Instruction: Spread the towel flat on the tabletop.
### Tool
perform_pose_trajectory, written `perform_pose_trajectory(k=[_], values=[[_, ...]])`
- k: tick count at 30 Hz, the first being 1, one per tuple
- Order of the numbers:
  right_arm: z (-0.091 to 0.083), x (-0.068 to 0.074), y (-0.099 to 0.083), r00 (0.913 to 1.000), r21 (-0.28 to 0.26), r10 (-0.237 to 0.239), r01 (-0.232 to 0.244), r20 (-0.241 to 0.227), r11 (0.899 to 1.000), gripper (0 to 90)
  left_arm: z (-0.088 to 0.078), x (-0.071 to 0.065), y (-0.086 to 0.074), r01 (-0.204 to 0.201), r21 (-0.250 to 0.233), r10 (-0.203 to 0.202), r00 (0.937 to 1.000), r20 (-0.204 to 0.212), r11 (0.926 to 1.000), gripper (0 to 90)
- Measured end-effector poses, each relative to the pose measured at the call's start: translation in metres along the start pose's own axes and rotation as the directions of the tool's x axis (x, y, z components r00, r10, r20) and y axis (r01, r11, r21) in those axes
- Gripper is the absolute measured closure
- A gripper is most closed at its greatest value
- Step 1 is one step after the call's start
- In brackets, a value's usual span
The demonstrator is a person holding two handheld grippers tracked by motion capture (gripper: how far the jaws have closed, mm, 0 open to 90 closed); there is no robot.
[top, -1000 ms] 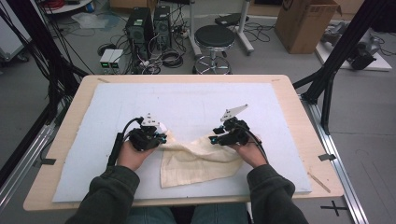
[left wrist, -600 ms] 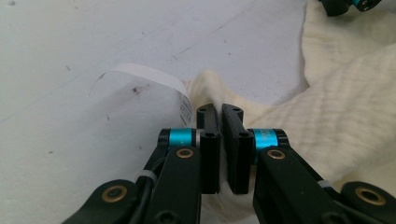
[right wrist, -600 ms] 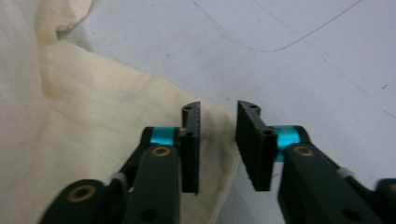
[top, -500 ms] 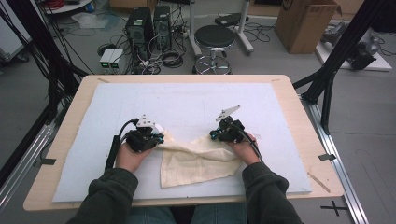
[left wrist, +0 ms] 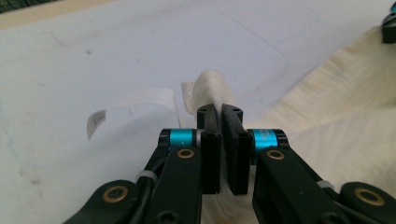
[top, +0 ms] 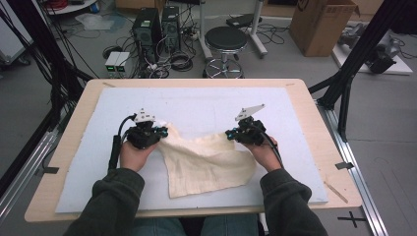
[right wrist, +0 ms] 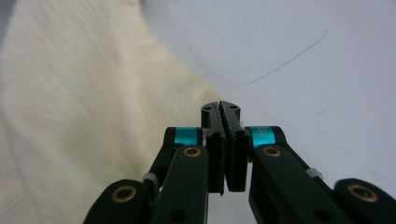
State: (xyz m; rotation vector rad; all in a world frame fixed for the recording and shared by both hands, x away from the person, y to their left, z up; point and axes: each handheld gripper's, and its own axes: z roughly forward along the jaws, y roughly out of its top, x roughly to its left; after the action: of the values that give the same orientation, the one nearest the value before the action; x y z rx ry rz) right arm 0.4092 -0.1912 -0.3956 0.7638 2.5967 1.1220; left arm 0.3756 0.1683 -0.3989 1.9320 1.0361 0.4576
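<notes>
Right gripper (top: 231, 133): jaws have just been closing and now stand shut. In the right gripper view the two black jaws meet tip to tip, with the cloth (top: 206, 160) running up to them from the left of the frame. From the high view the tips sit right at the cloth's upper right corner, so I judge the corner is pinched. I cannot see fabric between the pads in the close view; the grip may be thin.

Compared with a second ago in the high view, my right hand now sits a little further toward the right of the frame, and the top edge of the cloth between my two grippers looks drawn out longer and less slack.

Left gripper (left wrist: 223, 116): jaws narrow, clamped on the cloth's other top corner. In the left gripper view a bunched fold of fabric pokes out above the tips, and a white label (left wrist: 128, 105) curls off to the left of it on the white mat (top: 206, 105).

Cloth position: centre of the high view, lower part lying flat on the mat toward the bottom edge, upper edge strung between the grippers.

Meaning for the work: both top corners appear secured, so the cloth is ready to be lifted or pulled flat. Risk: the right corner could slip if the pinch is shallow
</notes>
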Motion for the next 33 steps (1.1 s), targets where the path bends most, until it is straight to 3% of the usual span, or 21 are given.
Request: perform_pose_trajectory(k=[2,3,4,5,6,7,8,9,10,11,12,17,19,21,24,27,33], values=[[-0.007,-0.009,0.008,0.9990,-0.004,-0.001,0.001,0.045,1.000,89.4,0.005,0.006,0.011,0.010,-0.022,-0.011,0.9999,-0.013,0.9997,85.9],[-0.007,-0.009,0.008,0.9990,-0.004,-0.001,0.001,0.045,1.000,89.4,0.008,0.011,0.019,0.014,-0.037,-0.015,0.9995,-0.028,0.9992,85.9],[-0.013,-0.027,0.020,0.9891,-0.012,0.013,-0.012,0.147,1.000,88.8,0.020,0.023,0.038,0.039,-0.071,-0.042,0.9978,-0.052,0.9967,85.8],[-0.018,-0.042,0.025,0.9756,-0.052,0.070,-0.061,0.208,0.997,86.6,0.020,0.023,0.038,0.039,-0.071,-0.042,0.9978,-0.052,0.9967,84.1],[-0.023,-0.056,0.030,0.9567,-0.102,0.144,-0.122,0.253,0.987,75.3,0.028,0.028,0.047,0.037,-0.081,-0.045,0.9934,-0.105,0.9960,73.9],[-0.028,-0.067,0.034,0.9320,-0.150,0.208,-0.170,0.297,0.974,60.6,0.034,0.033,0.055,0.053,-0.079,-0.065,0.9862,-0.152,0.9955,61.0],[-0.028,-0.067,0.034,0.9320,-0.150,0.208,-0.170,0.297,0.974,60.6,0.038,0.040,0.061,0.096,-0.069,-0.105,0.9831,-0.150,0.9931,61.0],[-0.032,-0.075,0.036,0.9190,-0.181,0.257,-0.210,0.299,0.961,61.2,0.040,0.044,0.063,0.119,-0.074,-0.128,0.9825,-0.135,0.9901,55.1],[-0.035,-0.079,0.035,0.9235,-0.193,0.265,-0.217,0.277,0.957,61.4,0.039,0.045,0.062,0.115,-0.079,-0.124,0.9844,-0.125,0.9902,55.3],[-0.037,-0.079,0.034,0.9261,-0.184,0.252,-0.206,0.281,0.961,61.4,0.039,0.045,0.061,0.099,-0.067,-0.107,0.9871,-0.119,0.9928,55.4],[-0.038,-0.077,0.031,0.9352,-0.176,0.240,-0.198,0.260,0.964,61.3,0.038,0.045,0.057,0.081,-0.061,-0.087,0.9902,-0.109,0.9949,54.4],[-0.029,-0.060,0.006,0.9653,-0.116,0.188,-0.169,0.181,0.979,57.6,0.028,0.043,0.035,0.082,-0.042,-0.084,0.9950,-0.054,0.9957,51.7],[-0.027,-0.051,-0.004,0.9728,-0.108,0.175,-0.160,0.152,0.981,54.9,0.022,0.038,0.028,0.051,-0.024,-0.052,0.9975,-0.048,0.9984,50.0],[-0.027,-0.043,-0.011,0.9783,-0.086,0.163,-0.153,0.128,0.985,51.6,0.016,0.032,0.019,0.045,-0.047,-0.047,0.9983,-0.033,0.9979,49.7],[-0.030,-0.031,-0.011,0.9864,-0.052,0.156,-0.154,0.052,0.987,46.5,0.008,0.024,0.008,0.019,-0.032,-0.019,0.9998,-0.010,0.9993,48.5],[-0.033,-0.020,-0.011,0.9919,-0.088,0.115,-0.110,0.054,0.990,46.8,0.000,0.015,-0.001,-0.001,-0.039,0.002,0.9997,0.025,0.9993,48.0],[-0.037,0.000,-0.026,0.9970,-0.089,0.077,-0.076,0.002,0.993,42.9,-0.016,-0.002,-0.017,-0.050,-0.035,0.052,0.9958,0.075,0.9981,45.4]])
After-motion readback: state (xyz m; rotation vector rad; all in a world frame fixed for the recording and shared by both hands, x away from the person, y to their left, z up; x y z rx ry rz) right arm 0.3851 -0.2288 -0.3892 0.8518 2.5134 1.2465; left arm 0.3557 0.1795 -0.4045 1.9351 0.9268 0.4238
